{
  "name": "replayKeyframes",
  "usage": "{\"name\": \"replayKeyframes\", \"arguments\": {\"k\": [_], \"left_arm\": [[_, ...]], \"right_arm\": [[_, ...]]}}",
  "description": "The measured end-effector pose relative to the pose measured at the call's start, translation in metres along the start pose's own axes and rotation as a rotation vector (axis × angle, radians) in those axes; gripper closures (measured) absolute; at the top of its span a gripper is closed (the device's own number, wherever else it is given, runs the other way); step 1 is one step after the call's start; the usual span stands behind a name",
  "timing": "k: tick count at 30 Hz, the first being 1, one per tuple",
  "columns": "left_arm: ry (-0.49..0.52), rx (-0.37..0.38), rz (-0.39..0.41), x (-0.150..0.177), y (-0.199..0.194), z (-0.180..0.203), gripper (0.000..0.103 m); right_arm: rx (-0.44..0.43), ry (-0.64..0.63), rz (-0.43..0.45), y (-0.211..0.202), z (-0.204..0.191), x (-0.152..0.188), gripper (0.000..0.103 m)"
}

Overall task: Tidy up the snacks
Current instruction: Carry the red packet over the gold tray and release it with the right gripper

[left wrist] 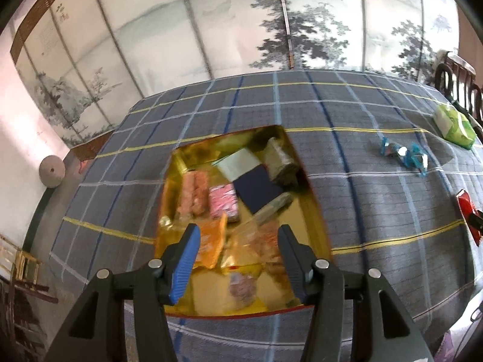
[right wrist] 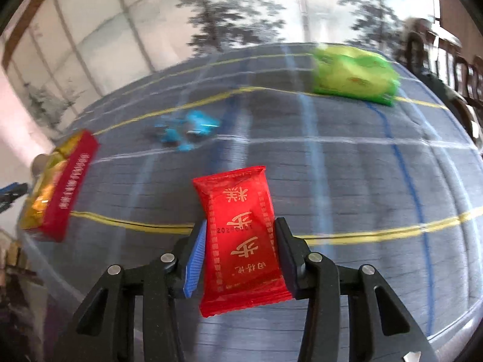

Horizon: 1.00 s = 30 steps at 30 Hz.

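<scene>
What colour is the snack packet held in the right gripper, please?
Red with gold print; the packet shows best in the right wrist view.

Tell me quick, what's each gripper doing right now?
Left gripper: open, empty, above the gold-lined snack box.
Right gripper: shut on the red foil snack packet.

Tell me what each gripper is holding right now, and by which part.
The right gripper holds the red snack packet, pinched across its two long side edges near the middle. The left gripper holds nothing; it is open above the gold-lined box.
</scene>
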<state>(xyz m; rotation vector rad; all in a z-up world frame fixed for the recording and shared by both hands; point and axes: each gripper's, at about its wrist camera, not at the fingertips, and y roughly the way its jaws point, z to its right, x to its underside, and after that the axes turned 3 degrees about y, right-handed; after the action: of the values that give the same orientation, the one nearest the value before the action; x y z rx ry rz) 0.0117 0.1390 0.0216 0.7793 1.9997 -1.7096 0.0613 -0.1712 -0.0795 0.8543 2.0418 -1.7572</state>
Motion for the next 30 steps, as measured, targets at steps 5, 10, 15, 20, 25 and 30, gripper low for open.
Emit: {"name": "replayKeyframes", "arguments": {"k": [5,10,15,20,25,30], "left_arm": [[-0.089,-0.048,-0.024,0.011,0.004,-0.043,0.048],[-0.155,-0.082,-0.069,0.028,0.011,-0.08,0.048],[-0.171,-0.089,-0.078,0.04,0.008,-0.094,0.048],[-0.168,-0.081,-0.062,0.045,0.003,-0.101,0.048],[-0.181,-0.052,-0.063,0.048,0.003,-0.107,0.048],[-0.181,-0.038,-0.068,0.051,0.008,-0.111,0.048]], "right_arm": [[-0.107,-0.104,0.022,-0.025,-0.029,-0.011,0.062],[-0.269,-0.2,0.006,-0.045,-0.06,-0.02,0.062],[-0.387,-0.276,-0.045,-0.045,-0.089,-0.009,0.062],[-0.434,-0.357,-0.081,-0.042,-0.102,0.005,0.062],[-0.438,-0.372,-0.132,-0.034,-0.092,0.012,0.062],[-0.42,-0.386,-0.143,-0.049,-0.116,0.03,0.059]]}}
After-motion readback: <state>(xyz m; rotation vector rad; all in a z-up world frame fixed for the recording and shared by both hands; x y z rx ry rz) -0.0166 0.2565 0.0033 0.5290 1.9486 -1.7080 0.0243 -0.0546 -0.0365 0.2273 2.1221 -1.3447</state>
